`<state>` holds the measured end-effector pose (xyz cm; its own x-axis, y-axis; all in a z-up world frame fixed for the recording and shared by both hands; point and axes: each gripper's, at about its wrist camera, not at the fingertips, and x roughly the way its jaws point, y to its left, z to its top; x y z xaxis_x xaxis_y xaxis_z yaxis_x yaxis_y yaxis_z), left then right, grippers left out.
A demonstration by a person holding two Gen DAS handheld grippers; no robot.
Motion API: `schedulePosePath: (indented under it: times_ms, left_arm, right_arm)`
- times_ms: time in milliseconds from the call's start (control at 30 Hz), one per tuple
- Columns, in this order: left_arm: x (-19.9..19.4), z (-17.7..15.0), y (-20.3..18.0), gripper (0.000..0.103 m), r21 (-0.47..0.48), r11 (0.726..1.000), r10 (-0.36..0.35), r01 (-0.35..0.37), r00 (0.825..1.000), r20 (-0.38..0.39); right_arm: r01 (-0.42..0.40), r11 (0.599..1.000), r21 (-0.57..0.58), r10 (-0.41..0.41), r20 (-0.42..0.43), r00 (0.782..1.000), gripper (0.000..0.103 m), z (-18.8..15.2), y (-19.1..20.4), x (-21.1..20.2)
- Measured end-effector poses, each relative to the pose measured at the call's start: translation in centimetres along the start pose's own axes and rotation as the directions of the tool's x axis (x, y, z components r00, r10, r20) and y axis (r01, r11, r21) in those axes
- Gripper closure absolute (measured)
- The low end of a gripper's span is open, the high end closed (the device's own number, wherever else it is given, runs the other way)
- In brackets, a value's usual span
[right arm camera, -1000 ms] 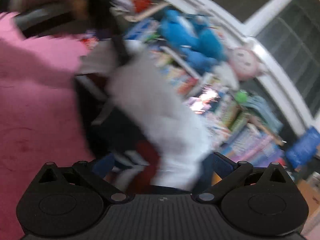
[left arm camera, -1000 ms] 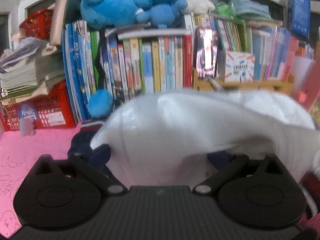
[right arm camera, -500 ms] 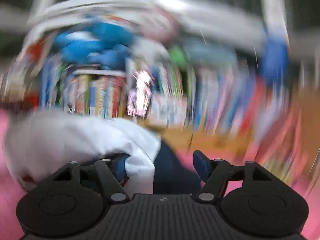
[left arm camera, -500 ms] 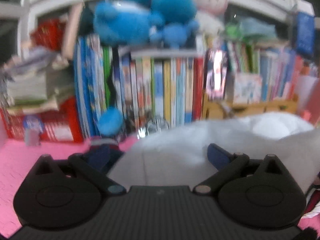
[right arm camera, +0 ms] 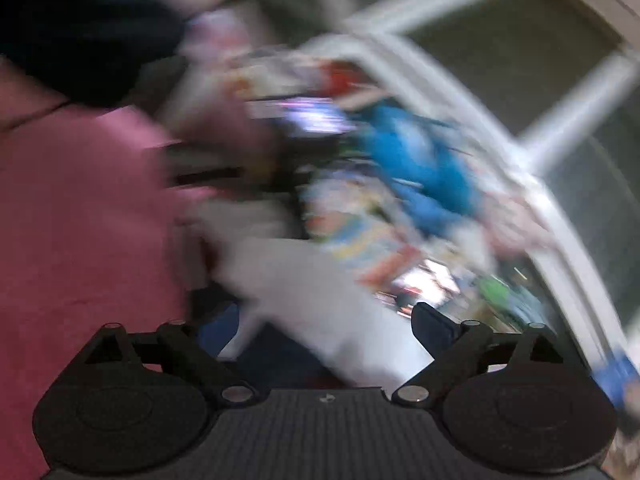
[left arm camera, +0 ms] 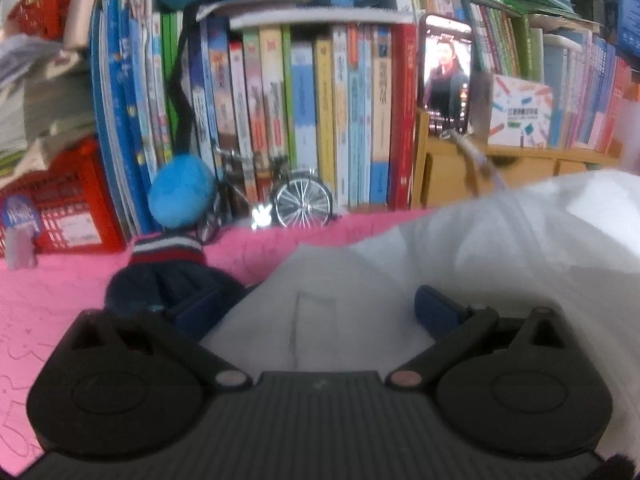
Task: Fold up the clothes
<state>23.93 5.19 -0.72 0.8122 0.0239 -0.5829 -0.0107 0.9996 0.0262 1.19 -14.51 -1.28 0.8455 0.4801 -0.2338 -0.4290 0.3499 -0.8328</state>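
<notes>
mostly the white garment (left arm camera: 460, 280) matters here: a pale, soft top with a dark navy sleeve ending in a red, white and navy striped cuff (left arm camera: 166, 246), lying heaped on the pink quilted surface (left arm camera: 48, 300) in front of a packed bookshelf (left arm camera: 320, 120). in the left wrist view the white cloth spreads between and beyond the blue pads of the left claw (left arm camera: 316, 314), which stand wide apart; the cloth lies loose between them with no pinch visible, so i read that claw as released. the sleeve trails off to the left, just past the left pad.

the right wrist view is badly smeared. the right claw (right arm camera: 324, 326) has its jaws opening, spread wide, with a band of white cloth (right arm camera: 320, 300) running between them; the pads do not appear to press on it, though the blur leaves this less than certain. a pink sleeve (right arm camera: 80, 220) of the person fills the left of that view.

judging from this, the step in hand is laying the garment down and flattening it before a fold. to do it well, both claws should let the cloth settle fully on the pink surface, then take it again at matching edges, shoulder and hem, rather than mid-panel, where a grip only bunches it. the navy sleeve needs drawing in across the body first, or it will stick out of the folded stack. the toy bicycle (left arm camera: 300, 204) and blue plush ball (left arm camera: 182, 192) at the shelf foot sit near the cloth's far edge, so sweeping strokes should stay short of them.
</notes>
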Motion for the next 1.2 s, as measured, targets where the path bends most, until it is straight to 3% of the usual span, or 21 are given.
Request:
schedulePosePath:
  times_ms: [67, 167, 233, 367, 533, 633, 733, 833, 933, 1067, 1200]
  left_arm:
    - [0.6, 0.4, 0.3, 0.000, -0.011, 1.000, -0.012, 0.012, 1.000, -0.016]
    - [1.1, 1.1, 0.7, 0.000, -0.023, 1.000, -0.017, 0.016, 1.000, -0.023]
    - [0.8, 1.3, 0.8, 0.000, -0.020, 1.000, -0.018, 0.018, 1.000, -0.012]
    - [-1.4, 0.9, 1.4, 0.000, 0.005, 0.999, -0.042, 0.042, 0.998, 0.043]
    - [-7.4, -0.4, 2.2, 0.000, 0.064, 0.997, -0.054, 0.043, 0.982, 0.181]
    - [-11.6, -1.7, 1.9, 0.000, 0.125, 0.991, -0.071, 0.038, 0.960, 0.270]
    - [-15.9, -4.6, 0.4, 0.000, 0.222, 0.974, -0.118, 0.045, 0.938, 0.327]
    - [-17.6, -6.5, -1.5, 0.000, 0.322, 0.944, -0.175, 0.074, 0.939, 0.296]
    - [-16.7, -7.9, -3.9, 0.000, 0.386, 0.918, -0.188, 0.091, 0.957, 0.220]
    - [-13.1, -7.7, -5.7, 0.000, 0.376, 0.927, -0.083, -0.002, 0.974, 0.210]
    - [-10.2, -6.1, -4.8, 0.000, 0.293, 0.948, 0.057, -0.123, 0.973, 0.225]
  right_arm:
    - [-0.081, 0.996, -0.047, 0.079, -0.055, 0.995, 0.010, 0.0, 1.2, 2.6]
    - [-0.113, 0.993, 0.021, 0.115, -0.137, 0.984, 0.011, 0.0, 0.5, 6.6]
    - [-0.069, 0.997, 0.025, 0.072, -0.160, 0.984, 0.015, -0.3, 0.0, 8.0]
    - [0.025, 0.991, 0.132, -0.007, -0.133, 0.991, 0.043, -0.2, -2.1, 8.2]
    - [0.097, 0.947, 0.306, -0.078, -0.072, 0.994, 0.051, 0.1, -5.0, 7.0]
    - [0.080, 0.895, 0.438, -0.058, -0.064, 0.996, 0.051, 0.1, -7.1, 6.3]
    - [0.037, 0.804, 0.593, -0.017, -0.040, 0.999, 0.051, -0.2, -9.7, 6.2]
    - [-0.006, 0.709, 0.705, 0.011, -0.002, 1.000, 0.051, -0.6, -11.9, 5.9]
    - [-0.029, 0.648, 0.761, 0.015, 0.025, 1.000, 0.051, -0.8, -13.4, 5.7]
    - [-0.027, 0.645, 0.764, -0.005, 0.039, 0.999, 0.051, -0.6, -13.7, 4.5]
    - [0.007, 0.672, 0.740, -0.037, 0.025, 0.999, 0.047, -0.5, -13.4, 3.5]
